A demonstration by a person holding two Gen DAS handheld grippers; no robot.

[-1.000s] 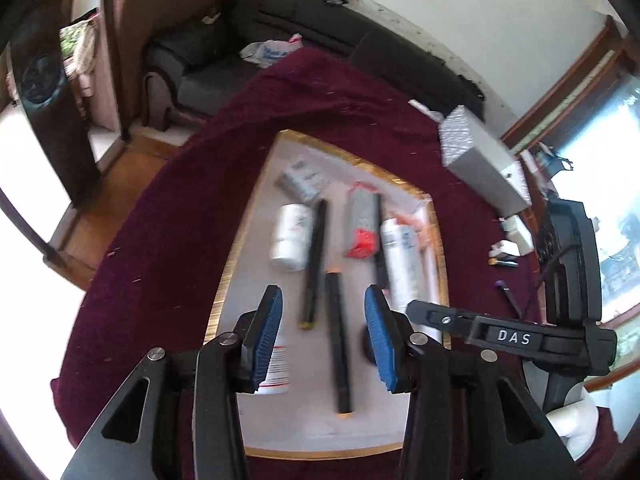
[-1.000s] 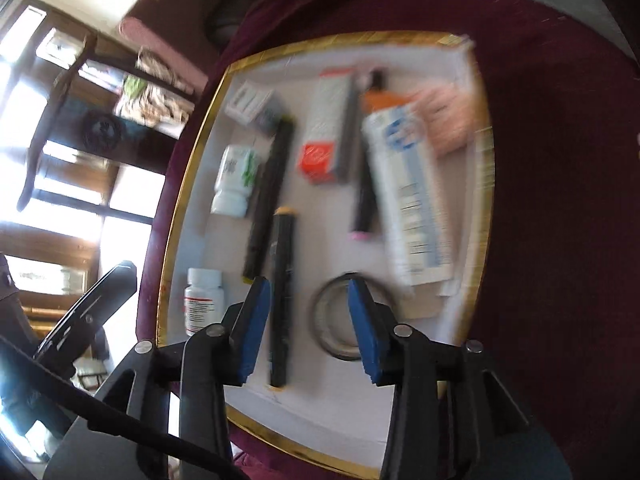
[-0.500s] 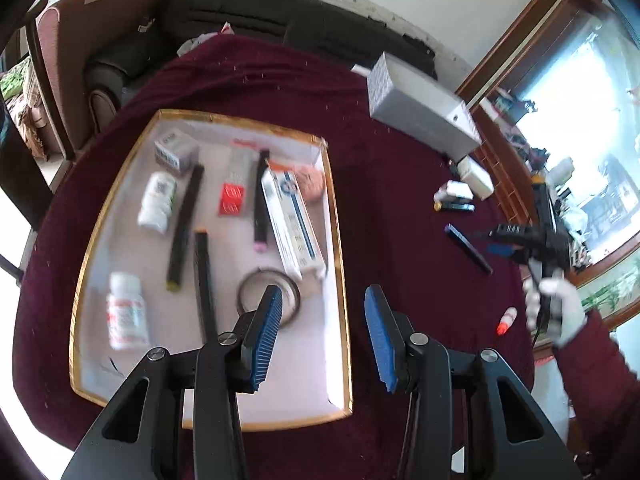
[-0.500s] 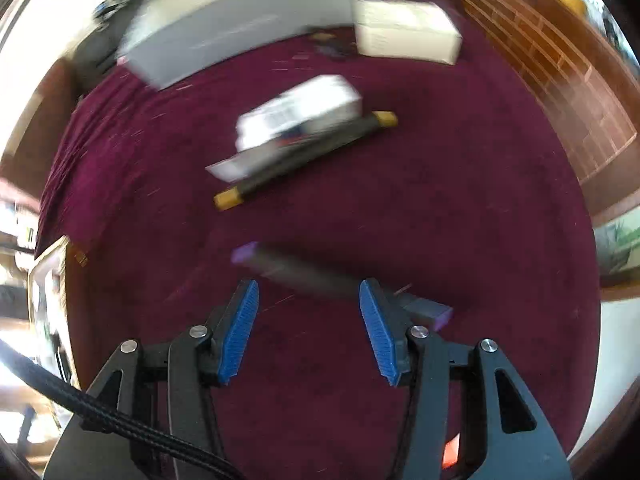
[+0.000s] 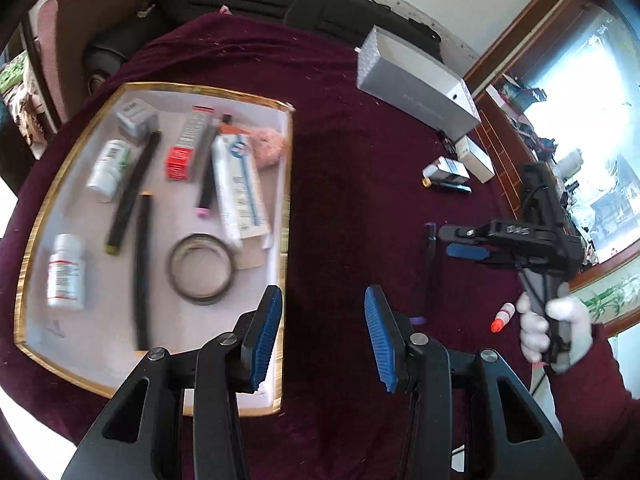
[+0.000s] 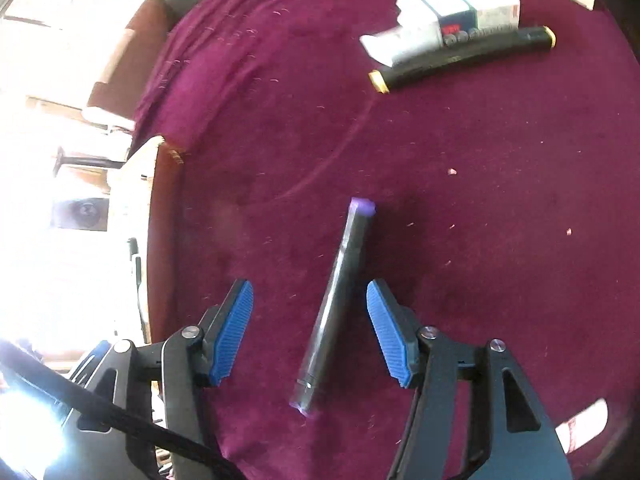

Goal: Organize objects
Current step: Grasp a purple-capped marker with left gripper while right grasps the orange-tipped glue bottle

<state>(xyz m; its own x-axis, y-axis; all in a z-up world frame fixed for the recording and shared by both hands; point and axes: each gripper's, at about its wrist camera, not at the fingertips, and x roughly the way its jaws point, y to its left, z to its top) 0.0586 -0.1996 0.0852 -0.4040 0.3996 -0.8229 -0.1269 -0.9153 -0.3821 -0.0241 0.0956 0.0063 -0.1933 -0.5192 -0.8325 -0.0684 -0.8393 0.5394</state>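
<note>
A dark pen with purple ends (image 6: pixel 338 300) lies flat on the maroon tablecloth (image 6: pixel 480 160), well apart from the gold-rimmed tray (image 5: pixel 286 216). The right gripper (image 6: pixel 310 330) hovers over it, fingers spread wide on either side of the pen, touching nothing. The left gripper (image 5: pixel 322 338) hangs beside the tray's right edge, fingers wide and empty. Inside the tray sit a pill bottle (image 5: pixel 66 272), a tape ring (image 5: pixel 201 268) and a toothpaste box (image 5: pixel 238 188).

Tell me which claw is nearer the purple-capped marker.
Right. The right claw straddles the purple-capped marker, jaws open. The left claw hangs between tray and marker, farther off.
</note>
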